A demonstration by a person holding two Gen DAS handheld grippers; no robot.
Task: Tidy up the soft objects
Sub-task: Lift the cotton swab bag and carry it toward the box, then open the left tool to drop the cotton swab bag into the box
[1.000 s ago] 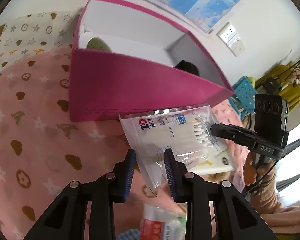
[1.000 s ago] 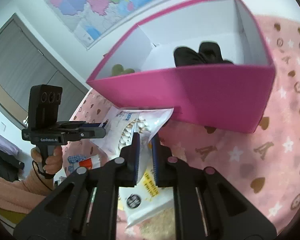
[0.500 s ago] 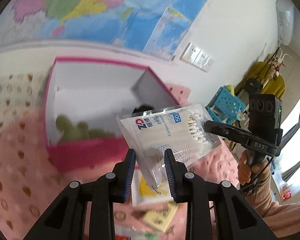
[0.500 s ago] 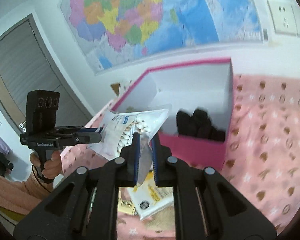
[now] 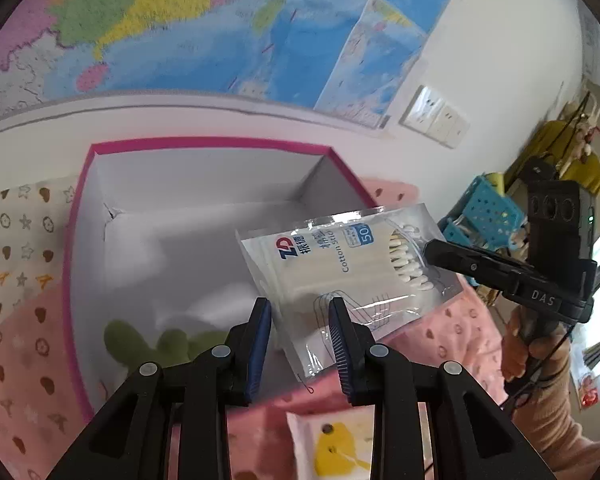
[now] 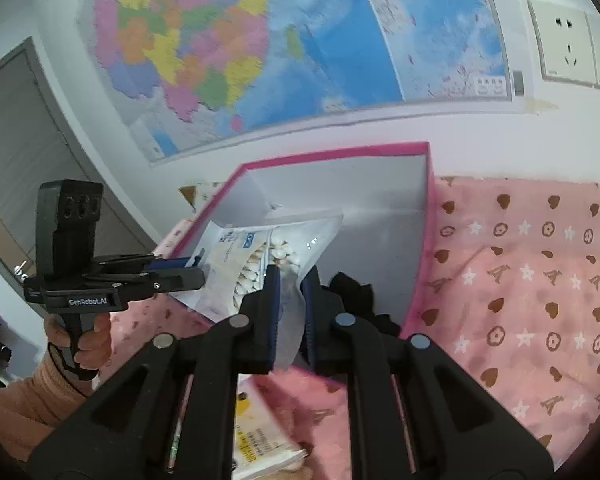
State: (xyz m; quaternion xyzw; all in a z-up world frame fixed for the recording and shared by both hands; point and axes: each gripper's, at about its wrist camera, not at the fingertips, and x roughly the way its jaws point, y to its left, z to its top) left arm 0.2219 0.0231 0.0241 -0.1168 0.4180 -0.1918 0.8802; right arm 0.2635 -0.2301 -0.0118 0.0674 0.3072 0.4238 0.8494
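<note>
A clear bag of cotton swabs [image 5: 352, 264] hangs in the air over the open pink box [image 5: 204, 145]. My right gripper [image 6: 290, 292] is shut on one end of the bag [image 6: 260, 252]. My left gripper [image 5: 300, 320] has its jaws either side of the bag's other corner, with a gap showing on the left side. The box [image 6: 332, 152] has a white inside. A green plush [image 5: 156, 344] lies in its left part and a black soft item [image 6: 356, 292] in its right part.
The box stands on a pink patterned bedspread [image 6: 520, 280] against a wall with a map [image 5: 220, 24]. A yellow and white packet [image 5: 336, 444] lies on the bed below the grippers. A blue basket [image 5: 488, 212] stands at the right.
Both grippers have lifted the swab bag from the bed in front of the box to above the box's opening. The box's inside now shows from above.
</note>
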